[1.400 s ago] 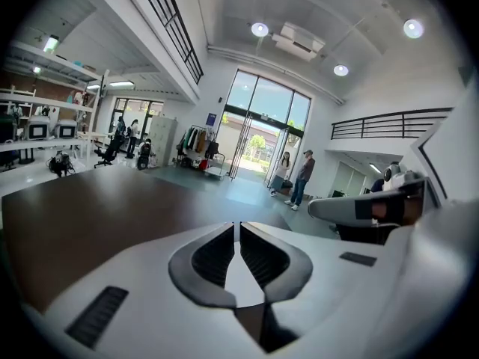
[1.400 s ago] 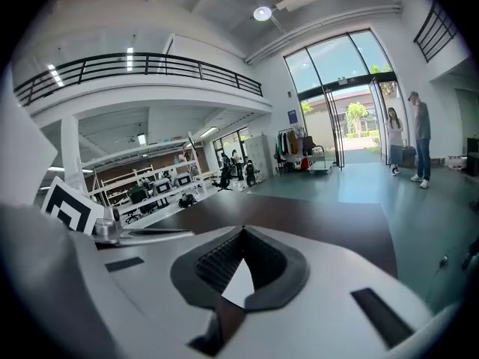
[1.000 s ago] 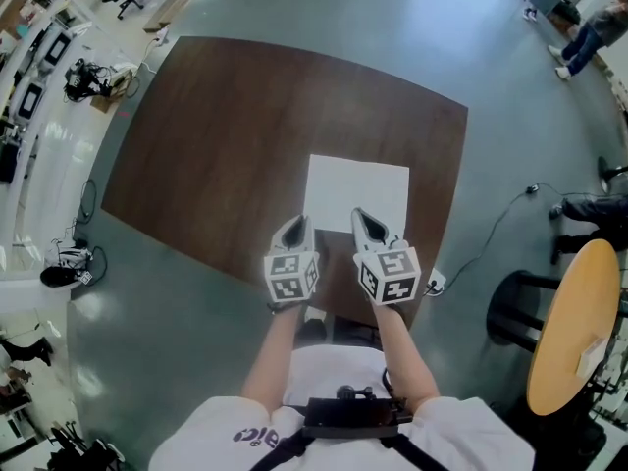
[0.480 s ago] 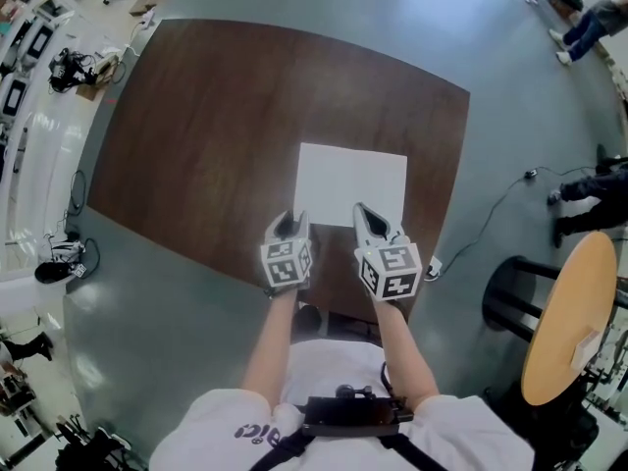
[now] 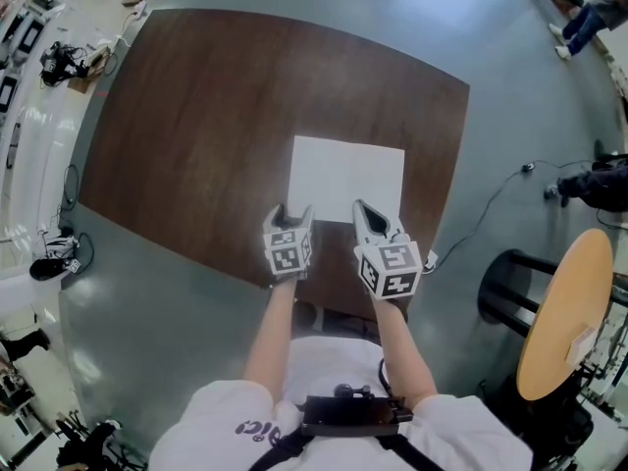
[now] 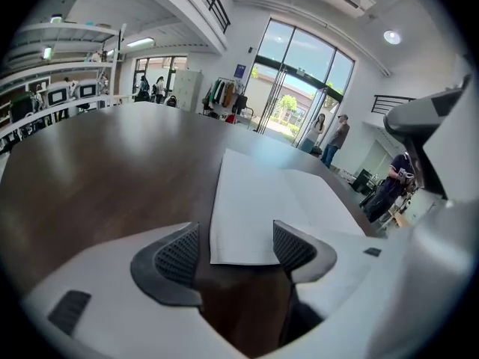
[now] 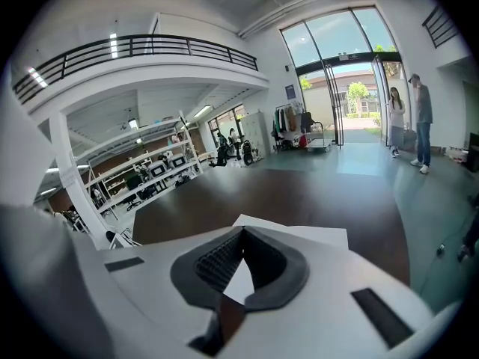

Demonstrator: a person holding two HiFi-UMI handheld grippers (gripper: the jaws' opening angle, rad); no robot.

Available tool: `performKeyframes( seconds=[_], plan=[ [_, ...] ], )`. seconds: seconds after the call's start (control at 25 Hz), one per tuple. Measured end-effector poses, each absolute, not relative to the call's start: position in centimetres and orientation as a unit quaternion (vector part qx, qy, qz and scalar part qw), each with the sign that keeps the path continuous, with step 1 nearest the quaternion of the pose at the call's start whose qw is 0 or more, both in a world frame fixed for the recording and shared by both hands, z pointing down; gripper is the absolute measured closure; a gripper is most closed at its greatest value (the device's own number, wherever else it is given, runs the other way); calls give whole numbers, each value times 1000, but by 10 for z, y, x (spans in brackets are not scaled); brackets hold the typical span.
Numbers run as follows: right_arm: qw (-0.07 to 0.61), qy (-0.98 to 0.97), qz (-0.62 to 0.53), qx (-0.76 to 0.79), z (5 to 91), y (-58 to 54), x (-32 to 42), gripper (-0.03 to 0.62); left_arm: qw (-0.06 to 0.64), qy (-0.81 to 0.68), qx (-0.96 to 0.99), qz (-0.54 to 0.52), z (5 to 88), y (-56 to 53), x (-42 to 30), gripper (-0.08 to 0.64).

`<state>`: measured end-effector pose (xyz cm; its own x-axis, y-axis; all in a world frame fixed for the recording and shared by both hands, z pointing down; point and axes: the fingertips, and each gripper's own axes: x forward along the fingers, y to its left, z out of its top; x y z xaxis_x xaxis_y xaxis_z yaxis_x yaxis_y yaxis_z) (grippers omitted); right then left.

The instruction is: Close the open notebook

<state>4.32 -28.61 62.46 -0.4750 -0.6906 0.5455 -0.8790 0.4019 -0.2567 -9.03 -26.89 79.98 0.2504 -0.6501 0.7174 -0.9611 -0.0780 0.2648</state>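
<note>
The open notebook (image 5: 348, 179) lies flat with white pages on the dark brown table (image 5: 216, 116), close to its near edge. My left gripper (image 5: 291, 214) is low at the notebook's near left corner, and its jaws are opening. In the left gripper view the notebook (image 6: 273, 197) shows beyond the gripper (image 6: 236, 247), its corner in line with the gap; the pads (image 6: 178, 254) press on nothing. My right gripper (image 5: 361, 210) hovers over the notebook's near edge. In the right gripper view the gripper (image 7: 241, 235) has its tips together and empty, with the notebook (image 7: 318, 235) behind.
A round light-wood table (image 5: 564, 312) and a black stool (image 5: 510, 297) stand on the floor at the right. A cable (image 5: 491, 226) runs across the floor beside the table's right corner. People stand far off at the upper right.
My left gripper has sunk toward the table at the notebook's near left corner and its jaws have gone from shut to wide apart. The right gripper has dropped only slightly.
</note>
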Motion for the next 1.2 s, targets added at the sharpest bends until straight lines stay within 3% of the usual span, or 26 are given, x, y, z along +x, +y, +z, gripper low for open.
performKeyframes(
  seconds=[0.44,0.56,0.76,1.2],
  plan=[
    [181,-812,264,489,624,-284,54,604,335,-597,685,248,808,-267,-94,286],
    [180,-813,263,488,623,-283,53,604,333,-608,674,255,809,-267,-98,364],
    [178,-812,263,489,623,-280,57,604,341,-621,660,250,811,-267,-103,433],
    [164,-813,258,496,612,-278,59,604,344,-634,661,206,784,-270,-106,509]
  ],
)
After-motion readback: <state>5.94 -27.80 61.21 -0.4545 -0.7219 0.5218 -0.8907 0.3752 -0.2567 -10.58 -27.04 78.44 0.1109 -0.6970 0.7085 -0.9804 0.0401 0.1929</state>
